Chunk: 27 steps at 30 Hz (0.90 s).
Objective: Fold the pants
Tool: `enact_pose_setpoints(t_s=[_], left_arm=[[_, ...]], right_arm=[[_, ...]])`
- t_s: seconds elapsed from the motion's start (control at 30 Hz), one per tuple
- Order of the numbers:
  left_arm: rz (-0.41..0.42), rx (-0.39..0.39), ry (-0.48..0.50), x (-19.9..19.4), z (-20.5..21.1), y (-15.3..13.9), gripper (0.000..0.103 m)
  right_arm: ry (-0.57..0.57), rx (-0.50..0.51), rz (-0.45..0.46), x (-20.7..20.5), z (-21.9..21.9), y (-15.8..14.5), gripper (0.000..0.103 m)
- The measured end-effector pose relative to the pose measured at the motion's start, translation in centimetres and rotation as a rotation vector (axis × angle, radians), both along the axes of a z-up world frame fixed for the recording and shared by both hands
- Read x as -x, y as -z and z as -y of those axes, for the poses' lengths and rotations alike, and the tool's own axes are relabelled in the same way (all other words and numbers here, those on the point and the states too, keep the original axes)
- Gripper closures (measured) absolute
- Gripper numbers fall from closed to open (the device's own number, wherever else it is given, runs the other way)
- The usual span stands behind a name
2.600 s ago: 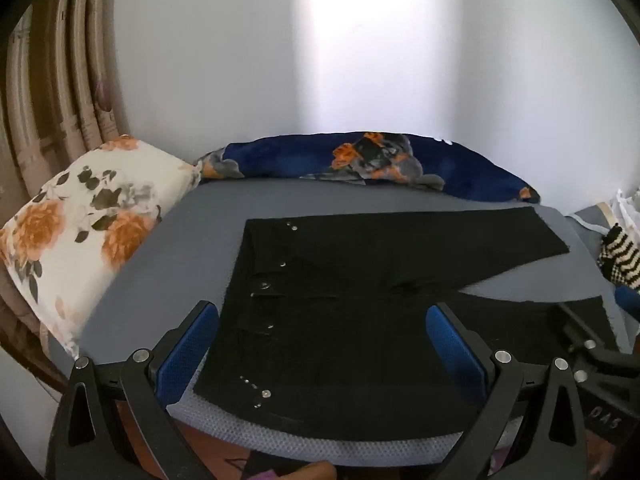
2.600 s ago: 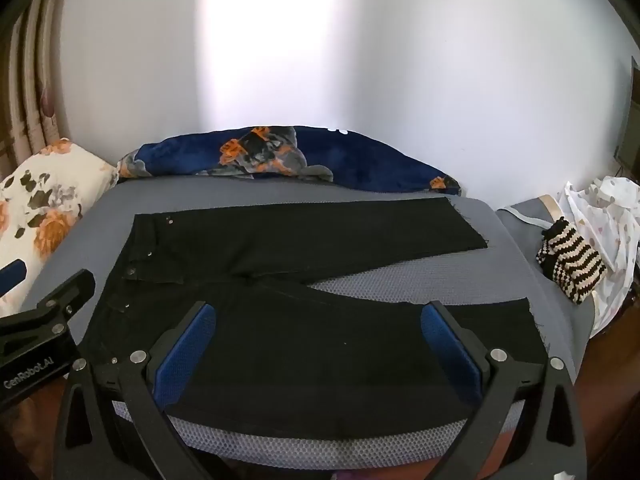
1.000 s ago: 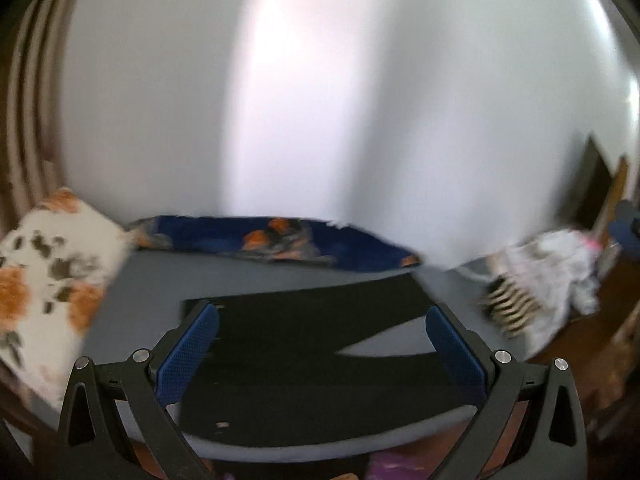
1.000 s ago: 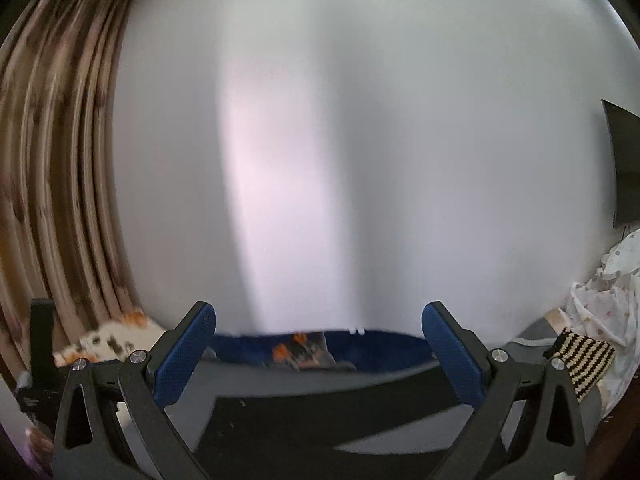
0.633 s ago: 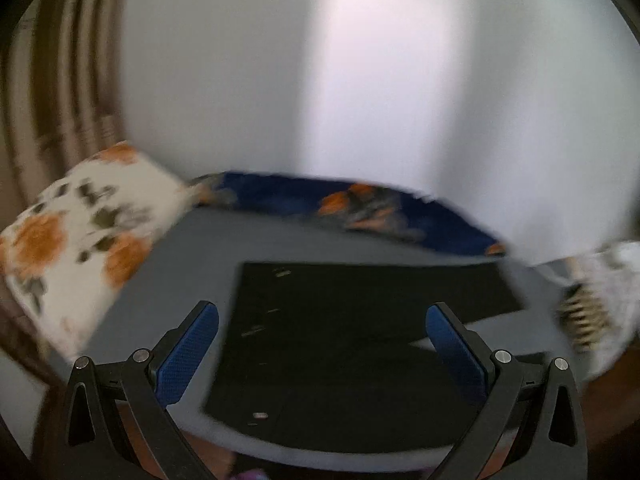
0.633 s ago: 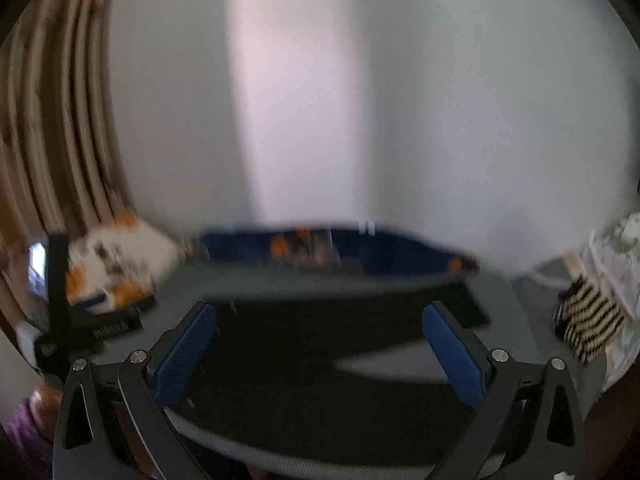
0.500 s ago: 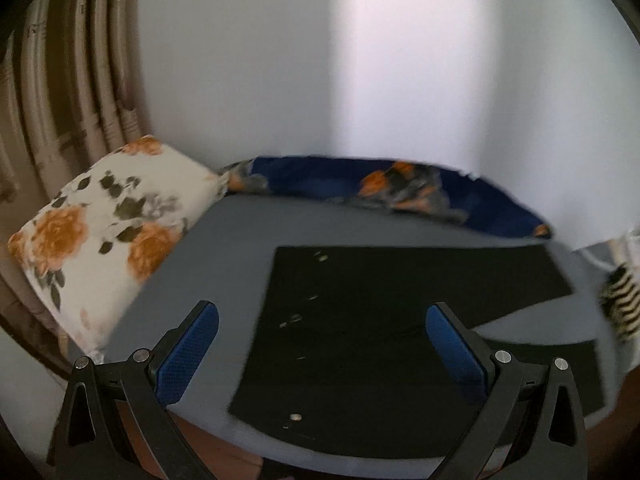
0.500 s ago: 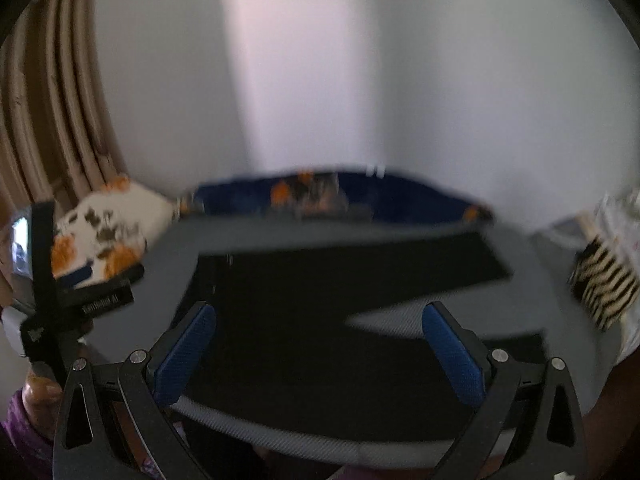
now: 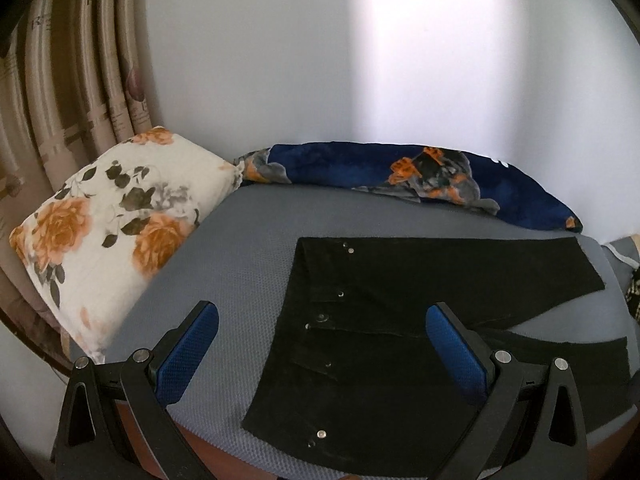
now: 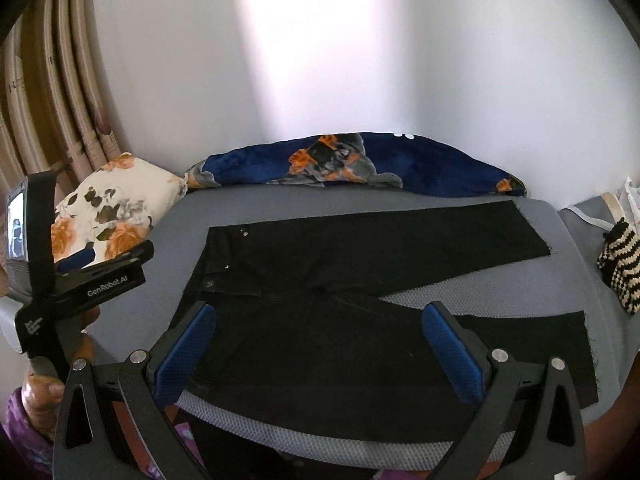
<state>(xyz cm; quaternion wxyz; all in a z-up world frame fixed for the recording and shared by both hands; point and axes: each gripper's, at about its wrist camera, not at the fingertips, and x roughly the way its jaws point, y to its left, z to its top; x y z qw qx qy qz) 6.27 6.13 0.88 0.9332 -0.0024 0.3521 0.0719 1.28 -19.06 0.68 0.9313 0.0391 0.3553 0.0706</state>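
While the black denim pants [image 10: 360, 312] lie flat and unfolded on the grey mesh-covered bed [image 9: 248, 232], their long axis runs left to right across both views: the riveted waistband [image 9: 316, 320] is at the left end and the 2 legs fan out toward the right, the far leg [image 10: 440, 236] angled away from the near leg [image 10: 500, 352] with a wedge of bed showing between them. Both grippers hover over the near edge, touching nothing. The left gripper [image 9: 320, 348] has its blue pads spread wide and sits nearer the waistband; the right gripper [image 10: 318, 346], equally spread and empty, sits nearer the legs and hems. A lengthwise fold would likely want the near leg carried away from the person onto the far leg.
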Motion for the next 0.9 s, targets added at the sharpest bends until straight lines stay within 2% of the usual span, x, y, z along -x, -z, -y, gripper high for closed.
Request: enact_pose_setpoints(t_s=[0.3, 0.43, 0.53, 0.77, 0.9], left_arm=[[-0.008, -0.025, 0.008, -1.5, -0.2, 1.0, 0.000], [-0.037, -0.004, 0.018, -3.0, -0.9, 2.2, 0.000], [-0.070, 0.033, 0.016, -4.2, -1.8, 3.3, 0.000], [-0.063, 0.002, -0.003, -6.9, -4.3, 5.7, 0.000], [-0.079, 0.021, 0.002, -9.1, -6.8, 7.5, 0.000]], right_arm=[[-0.022, -0.037, -0.076, -1.3, -1.0, 1.4, 0.000], [-0.036, -0.052, -0.108, -1.8, -1.4, 2.2, 0.000], [-0.040, -0.054, -0.121, -2.2, -1.7, 2.6, 0.000], [-0.043, -0.045, -0.136, -3.5, -2.3, 3.2, 0.000], [-0.054, -0.042, -0.155, -4.2, -2.8, 3.9, 0.000]])
